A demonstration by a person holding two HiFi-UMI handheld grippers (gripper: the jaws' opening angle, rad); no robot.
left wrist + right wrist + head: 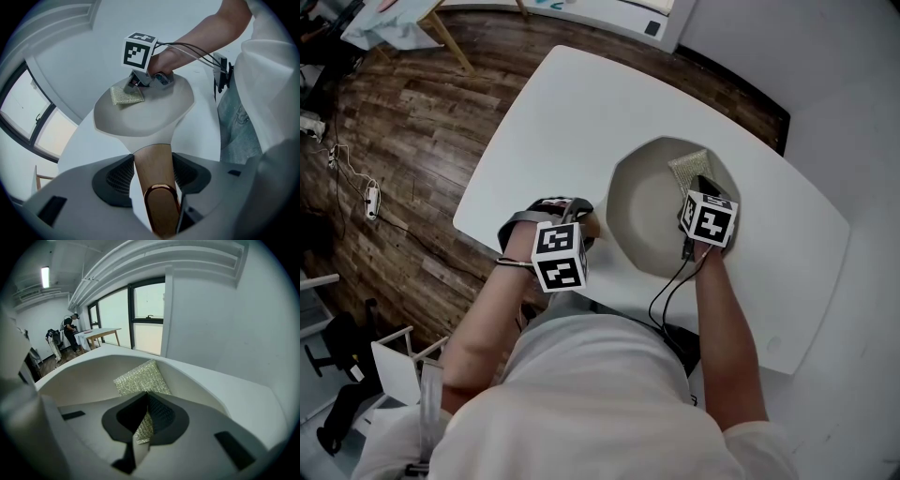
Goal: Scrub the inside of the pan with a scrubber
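A cream-white pan (645, 217) rests on the white table (534, 131). Its wooden handle (155, 173) runs between the jaws of my left gripper (153, 180), which is shut on it at the pan's near-left side (581, 225). My right gripper (698, 202) is over the pan's far right wall, shut on a silvery mesh scrubber (686, 169). In the right gripper view the scrubber (138, 378) lies flat against the inner wall of the pan (84, 376). The left gripper view shows the scrubber (126, 95) on the pan's (140, 117) far side under the right gripper (139, 80).
The table's edge (478, 202) drops to a wooden floor (403, 141) on the left. A white wall (853, 122) stands close on the right. Cables (670, 291) trail from the right gripper. A far table (101, 333) and people show through the room.
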